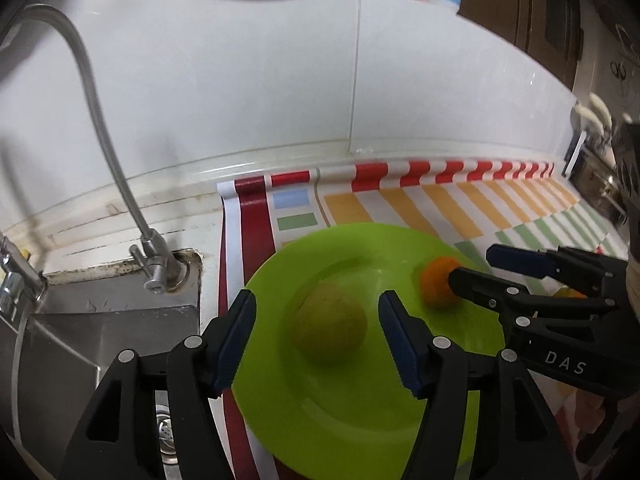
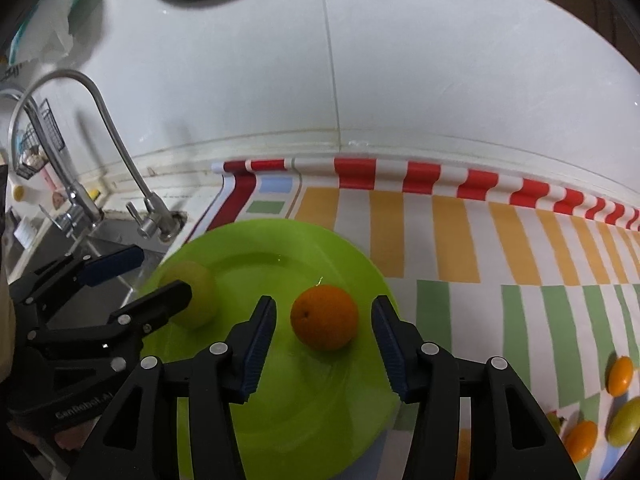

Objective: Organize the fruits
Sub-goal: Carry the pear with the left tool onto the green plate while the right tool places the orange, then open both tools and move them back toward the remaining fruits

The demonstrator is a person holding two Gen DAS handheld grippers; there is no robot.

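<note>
A lime-green plate (image 1: 360, 408) (image 2: 300, 420) lies on a striped mat and carries two fruits. In the left wrist view, a yellow-green round fruit (image 1: 330, 324) rests on the plate between the fingers of my left gripper (image 1: 317, 296), with a gap on each side; the gripper is open. In the right wrist view, an orange (image 2: 324, 317) sits on the plate between the fingers of my right gripper (image 2: 324, 300), which is open and clear of it on both sides. Each view also catches the other gripper from the side: the right gripper (image 1: 472, 263) by the orange (image 1: 434, 284), the left gripper (image 2: 162, 270) by the yellow-green fruit (image 2: 198, 300).
A steel sink (image 1: 100, 320) with a curved faucet (image 1: 156, 264) lies just left of the plate. The striped mat (image 2: 460, 240) runs right along the white tiled wall. Small orange and green fruits (image 2: 620, 376) lie on the mat at the far right.
</note>
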